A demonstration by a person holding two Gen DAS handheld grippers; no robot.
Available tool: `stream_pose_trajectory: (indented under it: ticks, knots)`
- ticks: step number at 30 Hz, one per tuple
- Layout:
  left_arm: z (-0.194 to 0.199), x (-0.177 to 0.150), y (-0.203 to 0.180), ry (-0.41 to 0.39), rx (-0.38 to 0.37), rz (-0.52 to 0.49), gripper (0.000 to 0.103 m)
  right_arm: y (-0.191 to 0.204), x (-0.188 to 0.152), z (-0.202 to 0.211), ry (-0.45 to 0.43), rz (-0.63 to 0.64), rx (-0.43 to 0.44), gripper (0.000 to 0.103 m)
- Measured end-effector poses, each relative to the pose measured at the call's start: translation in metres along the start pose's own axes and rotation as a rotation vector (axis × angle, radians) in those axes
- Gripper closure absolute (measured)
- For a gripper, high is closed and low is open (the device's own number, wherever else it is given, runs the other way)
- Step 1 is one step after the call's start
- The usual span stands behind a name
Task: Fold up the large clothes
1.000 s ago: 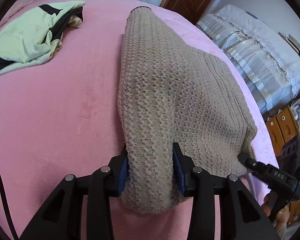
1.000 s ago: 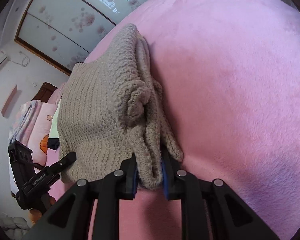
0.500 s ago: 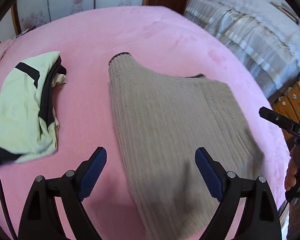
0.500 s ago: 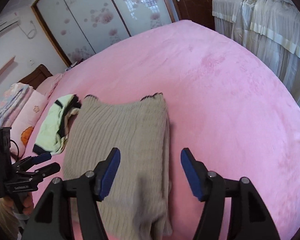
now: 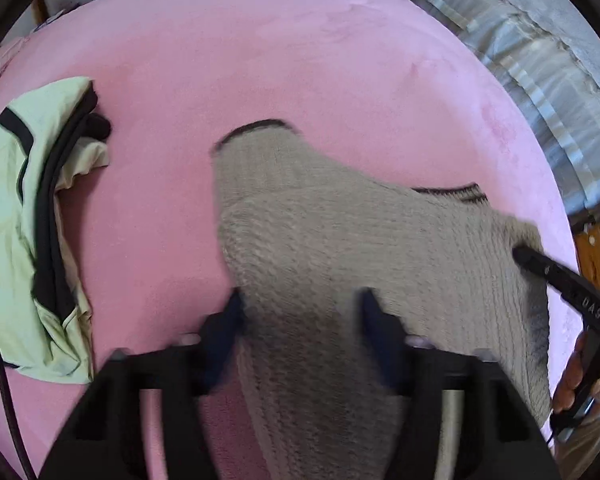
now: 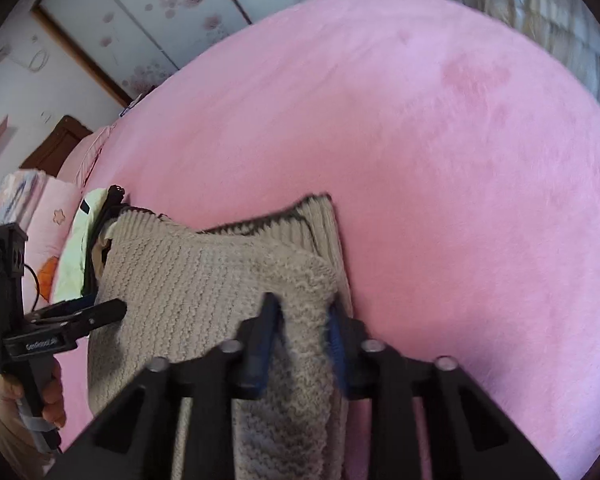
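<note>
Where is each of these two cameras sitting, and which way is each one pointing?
Left wrist: on the left gripper, facing forward over the beige sweater and pink bed; its own fingers show, plus the right gripper and hand at right.
Right wrist: on the right gripper, facing across the bed toward the wardrobe; its own fingers show, plus the left gripper and hand at left.
Shared: sweater, bed, green garment, each other's gripper.

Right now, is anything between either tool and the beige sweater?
No. The left tool and right tool each already straddle a sweater edge; the green garment lies apart on the pink bedspread.
</note>
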State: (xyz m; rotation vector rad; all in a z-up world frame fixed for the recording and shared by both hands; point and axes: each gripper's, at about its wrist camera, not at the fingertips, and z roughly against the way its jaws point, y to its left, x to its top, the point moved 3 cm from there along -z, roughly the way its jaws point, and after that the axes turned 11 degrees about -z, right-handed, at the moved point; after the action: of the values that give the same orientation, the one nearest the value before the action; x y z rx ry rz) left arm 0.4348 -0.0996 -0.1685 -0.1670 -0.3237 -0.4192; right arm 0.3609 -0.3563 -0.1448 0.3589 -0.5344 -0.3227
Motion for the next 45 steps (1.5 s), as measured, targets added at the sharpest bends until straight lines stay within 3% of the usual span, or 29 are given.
stream_pose_trajectory:
  ticks: [3,7,9,13,17,20,24,27,30,33,34,37,40,45]
  knots:
    - [0.002,-0.005,-0.007,-0.058,0.062,-0.042,0.060,0.015,0.006,0.012,-0.087,0.084,0.001,0.091]
    - [-0.007,-0.009,-0.007,-0.097,0.070,-0.033,0.061,-0.003,-0.003,-0.028,-0.006,0.097,-0.120,0.091]
    - [-0.009,-0.008,-0.007,-0.100,0.079,-0.038,0.060,-0.006,-0.003,-0.027,-0.020,0.064,-0.095,0.090]
    - [0.002,-0.010,-0.007,-0.126,0.075,-0.050,0.052,-0.006,-0.001,-0.007,-0.029,0.047,-0.113,0.079]
    - [0.032,-0.017,-0.010,-0.150,0.133,-0.064,0.041,0.018,-0.008,0.040,-0.121,0.109,-0.113,0.079]
    - [0.067,-0.031,-0.025,-0.239,0.076,-0.059,0.038,0.045,-0.033,0.072,-0.174,0.187,-0.057,0.079]
    - [0.097,-0.065,-0.055,-0.336,-0.040,-0.072,0.036,0.073,-0.081,0.082,-0.139,0.253,0.014,0.079]
    - [0.085,-0.092,-0.069,-0.311,-0.075,-0.059,0.036,0.079,-0.114,0.067,-0.115,0.299,-0.028,0.079]
    - [0.061,-0.118,-0.072,-0.257,-0.053,-0.080,0.036,0.050,-0.137,0.050,-0.084,0.298,-0.134,0.080]
    - [0.058,-0.137,-0.081,-0.270,0.021,-0.200,0.037,0.017,-0.141,0.063,-0.120,0.245,-0.109,0.094]
    - [0.056,-0.142,-0.079,-0.259,0.041,-0.221,0.037,0.009,-0.141,0.070,-0.128,0.224,-0.098,0.103]
    - [0.044,-0.150,-0.064,-0.207,0.060,-0.190,0.037,-0.011,-0.141,0.077,-0.128,0.170,-0.080,0.103]
    - [0.041,-0.151,-0.042,-0.194,-0.029,-0.086,0.035,-0.009,-0.143,0.075,-0.113,0.158,-0.076,0.103]
    - [0.056,-0.152,-0.041,-0.227,0.045,-0.088,0.034,0.007,-0.147,0.083,-0.099,0.166,-0.095,0.091]
